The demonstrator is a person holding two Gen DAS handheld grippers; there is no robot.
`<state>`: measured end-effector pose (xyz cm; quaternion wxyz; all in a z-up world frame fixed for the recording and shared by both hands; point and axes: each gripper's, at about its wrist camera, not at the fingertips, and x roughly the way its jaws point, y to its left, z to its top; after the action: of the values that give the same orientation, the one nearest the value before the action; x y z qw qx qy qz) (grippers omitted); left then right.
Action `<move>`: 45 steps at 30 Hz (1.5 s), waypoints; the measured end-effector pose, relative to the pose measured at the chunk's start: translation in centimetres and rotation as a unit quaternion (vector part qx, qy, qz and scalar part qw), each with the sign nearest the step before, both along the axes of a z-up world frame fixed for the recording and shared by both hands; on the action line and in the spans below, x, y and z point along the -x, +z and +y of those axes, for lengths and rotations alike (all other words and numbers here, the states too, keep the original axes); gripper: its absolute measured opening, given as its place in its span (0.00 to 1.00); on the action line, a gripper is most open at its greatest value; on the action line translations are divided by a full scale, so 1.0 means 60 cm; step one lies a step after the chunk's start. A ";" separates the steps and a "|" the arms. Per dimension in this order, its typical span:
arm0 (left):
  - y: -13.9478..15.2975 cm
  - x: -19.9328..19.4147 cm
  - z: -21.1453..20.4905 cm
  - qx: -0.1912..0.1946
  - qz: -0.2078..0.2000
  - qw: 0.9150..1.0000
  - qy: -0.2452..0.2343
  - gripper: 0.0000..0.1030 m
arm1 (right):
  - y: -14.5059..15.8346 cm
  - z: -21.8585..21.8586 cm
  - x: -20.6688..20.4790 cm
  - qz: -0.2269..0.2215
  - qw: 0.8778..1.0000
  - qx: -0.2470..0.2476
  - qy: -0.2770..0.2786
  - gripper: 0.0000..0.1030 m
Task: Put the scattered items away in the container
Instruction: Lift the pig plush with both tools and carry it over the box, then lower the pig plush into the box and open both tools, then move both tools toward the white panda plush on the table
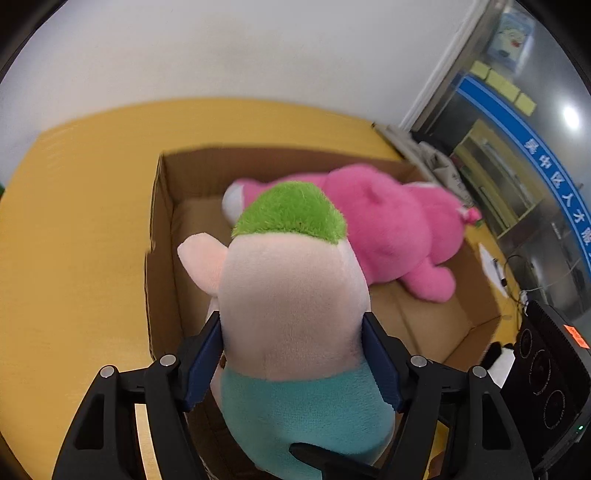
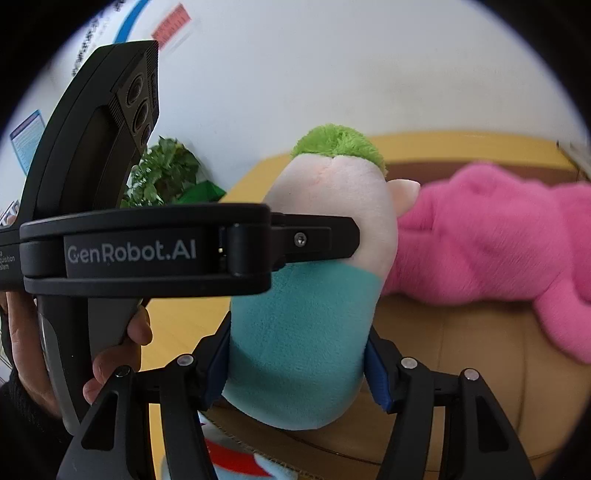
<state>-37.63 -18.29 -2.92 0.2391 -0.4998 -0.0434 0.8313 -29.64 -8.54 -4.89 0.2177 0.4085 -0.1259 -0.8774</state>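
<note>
A soft, light plush doll point(image 1: 295, 295) with green hair is squeezed by both grippers above the near left of a cardboard box point(image 1: 159, 236) on a yellow bench point(image 1: 74, 221). The left gripper point(image 1: 293, 354) clamps its head; the right gripper point(image 2: 299, 365) clamps its teal body. Both tilt downward. A pink plush toy point(image 1: 399, 229) lies inside, far right.

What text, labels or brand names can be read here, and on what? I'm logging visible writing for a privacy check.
"GenRobot.AI": side of the left hand-held gripper, read in the right wrist view.
Small white print left of that logo: cut off, unreadable.
White Chinese characters on the blue band across the glass: too blurred.
Orange sticker, red wall label, wall posters: too blurred.
</note>
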 end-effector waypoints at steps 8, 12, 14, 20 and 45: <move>-0.029 -0.006 -0.008 0.027 -0.006 1.000 0.002 0.75 | -0.052 -0.022 0.008 -0.054 0.998 0.020 0.007 0.59; -0.036 -0.005 -0.017 0.025 -0.009 0.999 0.019 0.82 | -0.060 -0.028 0.005 -0.066 0.997 0.027 0.009 0.66; -0.024 -0.016 -0.015 0.030 -0.002 0.999 0.022 0.83 | -0.058 -0.023 0.001 -0.071 0.997 0.029 0.009 0.78; 0.079 -0.124 -0.001 0.083 0.107 0.988 0.076 0.81 | 0.010 0.036 -0.078 -0.015 1.000 -0.006 -0.008 0.84; 0.169 -0.489 0.187 0.060 0.219 0.964 0.137 0.94 | 0.139 0.254 -0.301 0.097 0.967 -0.177 -0.158 0.86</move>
<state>-8.28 -7.08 7.24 0.0962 -0.3083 -0.0080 0.9464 -11.55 6.72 3.45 0.0119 0.3280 -0.0100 -0.9446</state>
